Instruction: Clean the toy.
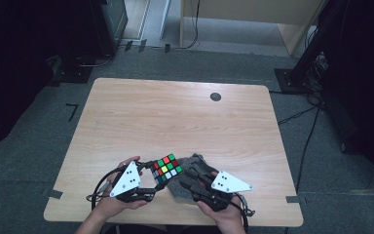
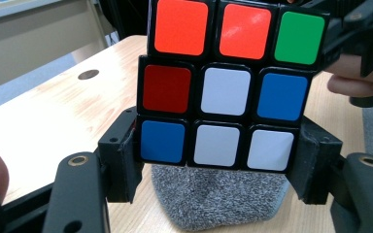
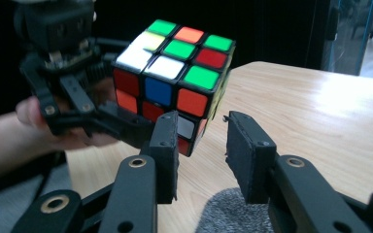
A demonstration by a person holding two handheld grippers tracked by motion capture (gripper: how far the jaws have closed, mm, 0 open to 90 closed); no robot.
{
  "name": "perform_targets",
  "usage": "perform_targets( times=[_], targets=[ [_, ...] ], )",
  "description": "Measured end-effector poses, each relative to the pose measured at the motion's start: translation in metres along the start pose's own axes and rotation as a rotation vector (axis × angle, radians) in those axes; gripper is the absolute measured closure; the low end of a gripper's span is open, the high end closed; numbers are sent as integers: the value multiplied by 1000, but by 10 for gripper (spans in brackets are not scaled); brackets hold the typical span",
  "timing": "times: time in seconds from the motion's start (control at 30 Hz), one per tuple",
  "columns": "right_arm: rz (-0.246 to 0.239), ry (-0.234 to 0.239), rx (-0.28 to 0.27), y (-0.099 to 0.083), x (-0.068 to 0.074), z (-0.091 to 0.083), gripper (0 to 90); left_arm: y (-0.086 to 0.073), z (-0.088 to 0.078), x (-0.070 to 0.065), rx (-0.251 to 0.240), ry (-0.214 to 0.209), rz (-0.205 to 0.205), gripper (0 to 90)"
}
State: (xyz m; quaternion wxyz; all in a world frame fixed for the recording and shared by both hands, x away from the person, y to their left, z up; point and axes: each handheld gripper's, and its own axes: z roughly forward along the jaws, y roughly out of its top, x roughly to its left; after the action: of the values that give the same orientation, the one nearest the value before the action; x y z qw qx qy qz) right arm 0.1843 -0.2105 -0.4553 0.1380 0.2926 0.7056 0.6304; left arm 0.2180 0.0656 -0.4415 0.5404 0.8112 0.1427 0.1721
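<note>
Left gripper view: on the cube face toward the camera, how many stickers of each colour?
Cube, held by the left gripper:
Orange: 2
Green: 1
Red: 1
White: 3
Blue: 2
Total: 9

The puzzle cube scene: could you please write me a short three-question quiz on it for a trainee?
1. True or false: the left claw is shut on the puzzle cube.
2. What lies on the table under the cube? A) a grey cloth B) a plate C) a book
3. In the right gripper view, are the right claw pads pressing on the cube?

Key:
1. True: its jaws clamp the cube's bottom row from both sides.
2. A: the grey cloth.
3. No: its jaws stand apart, with only the cube's lower corner near the left pad.
</note>
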Motion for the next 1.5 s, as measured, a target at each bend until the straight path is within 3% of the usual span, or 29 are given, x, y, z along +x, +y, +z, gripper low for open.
perform_targets(
  times=[0.23, 0.33, 0.73, 0.8, 0.87, 0.93, 0.97, 1.07, 1.13, 1.27, 1.37, 1.43, 1.5],
  targets=[
    [-97, -35, 28, -1, 7, 2, 735, -1, 3, -2, 20, -20, 4, 337],
    [-107, -42, 24, 0, 7, 1, 788, -1, 2, -1, 14, -16, -2, 337],
    [-132, -66, 34, 0, 12, 3, 819, -1, 2, 0, 11, -12, -12, 338],
    [-131, -59, 42, -1, 12, 4, 793, 0, 2, 0, 8, -17, -15, 338],
    [-130, -40, 51, -2, 11, 5, 679, 0, 1, 1, 9, -8, -11, 338],
    [-144, -70, 67, -4, 10, 5, 549, -1, -1, 4, 9, 5, -20, 337],
    [-146, -110, 76, -5, 8, 5, 474, -2, -2, 6, 10, 15, -26, 337],
    [-101, -261, 184, -14, -3, 12, 322, -4, -3, 11, 18, 32, -41, 338],
    [-66, -332, 307, -24, -10, 22, 306, -4, -2, 10, 29, 35, -41, 337],
    [-15, -432, 406, -43, -24, 36, 314, -5, 2, 8, 44, 32, -30, 337],
    [27, -444, 455, -53, -34, 39, 367, -6, 3, 8, 48, 24, -37, 337],
    [96, -410, 438, -55, -39, 35, 480, -6, 3, 9, 49, 27, -45, 337],
    [98, -410, 435, -56, -40, 32, 581, -6, 3, 10, 50, 36, -60, 337]
  ],
)
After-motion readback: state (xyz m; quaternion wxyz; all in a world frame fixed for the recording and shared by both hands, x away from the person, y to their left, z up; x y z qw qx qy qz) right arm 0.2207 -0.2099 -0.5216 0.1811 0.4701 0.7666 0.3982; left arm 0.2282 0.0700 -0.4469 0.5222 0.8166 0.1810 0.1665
